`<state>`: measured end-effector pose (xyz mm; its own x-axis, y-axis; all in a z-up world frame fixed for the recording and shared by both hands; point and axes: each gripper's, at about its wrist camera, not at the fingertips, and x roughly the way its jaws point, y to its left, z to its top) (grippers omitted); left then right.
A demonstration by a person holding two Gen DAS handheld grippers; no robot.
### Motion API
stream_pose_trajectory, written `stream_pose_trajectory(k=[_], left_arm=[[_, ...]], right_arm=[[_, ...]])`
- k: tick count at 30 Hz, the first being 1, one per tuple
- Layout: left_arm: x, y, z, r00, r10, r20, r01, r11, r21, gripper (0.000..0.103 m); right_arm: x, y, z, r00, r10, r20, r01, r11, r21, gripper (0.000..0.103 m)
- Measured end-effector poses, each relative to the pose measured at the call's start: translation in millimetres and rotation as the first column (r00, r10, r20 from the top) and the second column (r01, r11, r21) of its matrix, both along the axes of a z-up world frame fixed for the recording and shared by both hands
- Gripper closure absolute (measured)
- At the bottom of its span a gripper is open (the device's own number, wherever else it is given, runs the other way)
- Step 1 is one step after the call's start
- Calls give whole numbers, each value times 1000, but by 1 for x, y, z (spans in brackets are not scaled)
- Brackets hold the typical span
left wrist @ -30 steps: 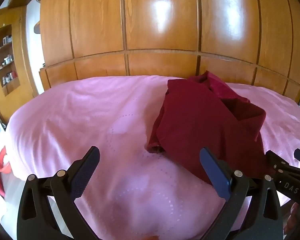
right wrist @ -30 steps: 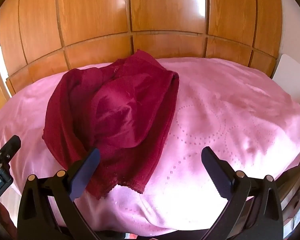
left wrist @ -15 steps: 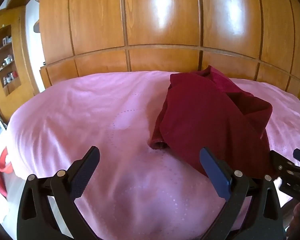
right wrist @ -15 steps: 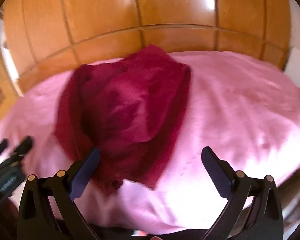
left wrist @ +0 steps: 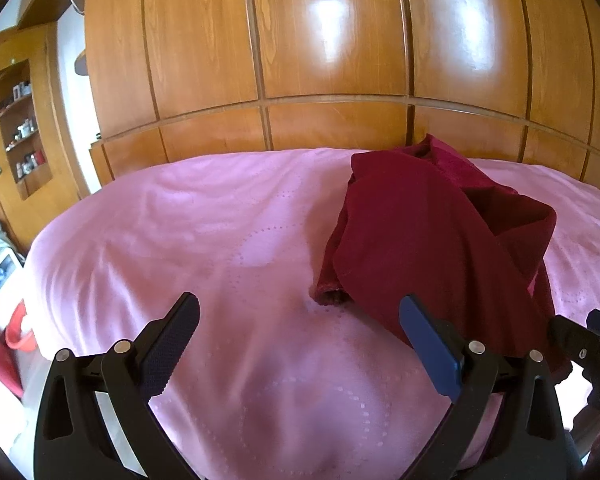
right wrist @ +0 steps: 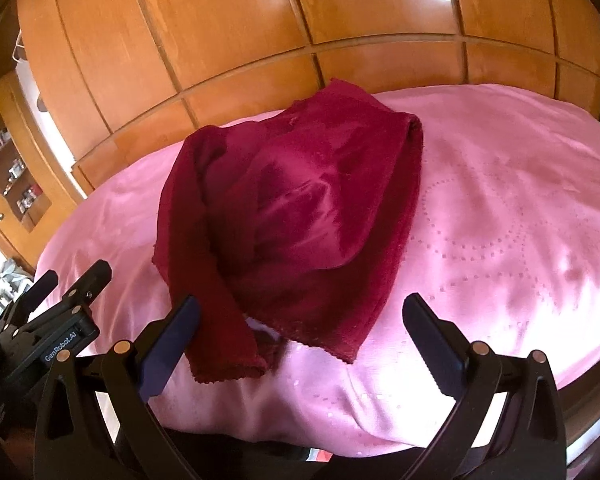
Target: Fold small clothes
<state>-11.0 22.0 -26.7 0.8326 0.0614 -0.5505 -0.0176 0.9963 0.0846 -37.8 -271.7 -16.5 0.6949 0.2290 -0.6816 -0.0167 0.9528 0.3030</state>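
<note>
A dark red garment lies crumpled on the pink bedspread, right of centre in the left wrist view. In the right wrist view the garment lies ahead and left of centre, a sleeve reaching toward the near edge. My left gripper is open and empty, above bare bedspread left of the garment. My right gripper is open and empty, just in front of the garment's near hem. Each gripper shows at the edge of the other's view: the right gripper and the left gripper.
A tall wooden wardrobe stands behind the bed. A wooden cabinet with shelves of small items is at the left. A red object sits low beside the bed's left edge. The pink bedspread stretches right of the garment.
The right wrist view has swung and tilted, so the garment now sits nearer the centre with its sleeve end close to the left finger. The left gripper's view has drawn back slightly. Both grippers stay open.
</note>
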Motion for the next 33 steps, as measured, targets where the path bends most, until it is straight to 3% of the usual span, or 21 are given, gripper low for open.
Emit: stream_pose_trajectory(k=[33], left_arm=[[9, -13, 16, 1000, -17, -20, 17, 1000, 2, 4]], right_arm=[[6, -9, 3, 1000, -14, -14, 14, 1000, -1, 2]])
